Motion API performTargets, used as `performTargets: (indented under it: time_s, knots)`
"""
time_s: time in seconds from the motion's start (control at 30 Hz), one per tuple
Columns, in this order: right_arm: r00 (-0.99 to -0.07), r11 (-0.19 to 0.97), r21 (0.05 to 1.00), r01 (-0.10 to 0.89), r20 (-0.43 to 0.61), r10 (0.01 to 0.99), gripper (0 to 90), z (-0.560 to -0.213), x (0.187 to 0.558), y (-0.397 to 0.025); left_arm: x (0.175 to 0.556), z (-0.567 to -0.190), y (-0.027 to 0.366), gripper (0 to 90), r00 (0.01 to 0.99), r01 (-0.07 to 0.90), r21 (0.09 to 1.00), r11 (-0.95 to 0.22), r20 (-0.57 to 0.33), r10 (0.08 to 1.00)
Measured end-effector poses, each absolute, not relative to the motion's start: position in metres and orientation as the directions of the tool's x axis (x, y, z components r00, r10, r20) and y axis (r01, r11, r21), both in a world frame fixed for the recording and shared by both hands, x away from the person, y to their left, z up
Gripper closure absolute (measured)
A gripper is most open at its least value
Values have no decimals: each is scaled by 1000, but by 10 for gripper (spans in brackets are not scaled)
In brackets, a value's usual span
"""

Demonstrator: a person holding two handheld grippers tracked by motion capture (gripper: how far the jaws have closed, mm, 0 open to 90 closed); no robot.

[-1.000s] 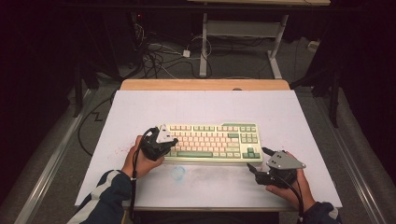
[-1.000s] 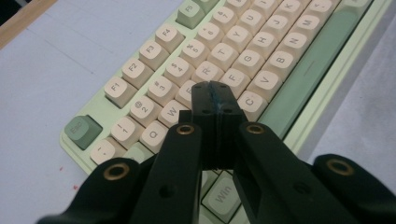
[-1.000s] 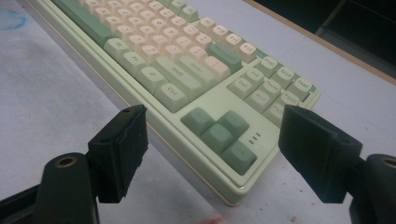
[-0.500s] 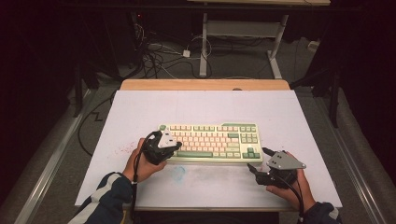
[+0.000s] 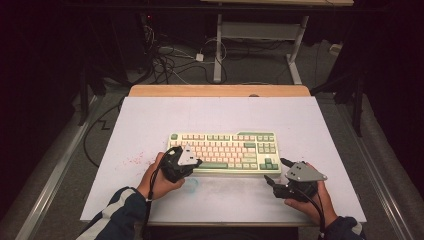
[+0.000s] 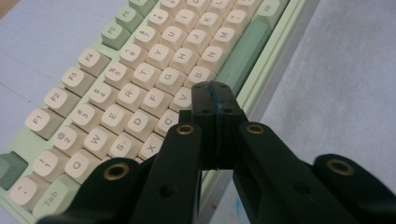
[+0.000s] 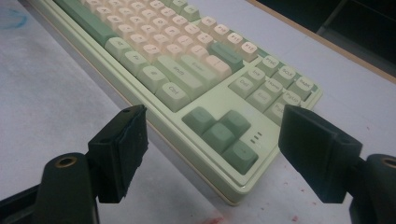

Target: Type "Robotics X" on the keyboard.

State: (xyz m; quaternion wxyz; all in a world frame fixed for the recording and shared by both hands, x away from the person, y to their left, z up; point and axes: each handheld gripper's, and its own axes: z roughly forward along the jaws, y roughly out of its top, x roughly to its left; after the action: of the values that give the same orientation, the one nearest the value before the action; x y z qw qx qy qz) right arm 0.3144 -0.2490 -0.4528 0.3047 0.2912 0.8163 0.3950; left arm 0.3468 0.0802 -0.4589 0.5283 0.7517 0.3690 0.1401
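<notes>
**Over the keys, one claw pressed shut**

On the pale grey table (image 5: 150, 125), the pale green keyboard with cream and green keycaps (image 5: 225, 151) lies flat near the middle, its long side facing me. My left claw (image 6: 215, 100) hangs over its lower left part. In the left gripper view my two black jaws are pressed together with nothing between them, their tips above the bottom letter row around the V and B keys, just beside the long green space bar (image 6: 243, 53). I cannot tell whether the tips touch a key.

My right claw (image 7: 212, 154) sits off the keyboard's near right corner, low over the table. Its jaws stand wide apart, empty, and between them I see the green arrow keys (image 7: 219, 135) and the corner of the case. From the high view that claw (image 5: 276, 175) lies just beside the corner without touching it.

Faint red specks (image 5: 132, 161) mark the table left of the keyboard, and a small blue smudge (image 5: 192, 184) lies near my left hand (image 5: 162, 181).
</notes>
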Motion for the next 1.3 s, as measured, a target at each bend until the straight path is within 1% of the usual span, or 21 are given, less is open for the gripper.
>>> performTargets:
  time_s: [0.5,0.93,0.97,1.17,1.3]
  knots:
    - [-653,522,819,240,-262,711,246,-454,315,-248,357,-466,74,874,683,419,888,-189,-170,711]
    - [-658,526,816,239,-263,706,246,-454,315,-248,358,-472,74,872,685,423,884,-201,-166,710]
    - [-658,528,815,239,-265,705,246,-454,315,-248,357,-471,74,872,689,416,884,-213,-153,709]
    - [-654,522,819,239,-262,709,246,-454,316,-248,356,-466,76,871,686,401,896,-191,-156,710]
    - [-655,521,819,238,-261,709,246,-453,316,-248,356,-460,80,852,681,391,906,-161,-167,713]
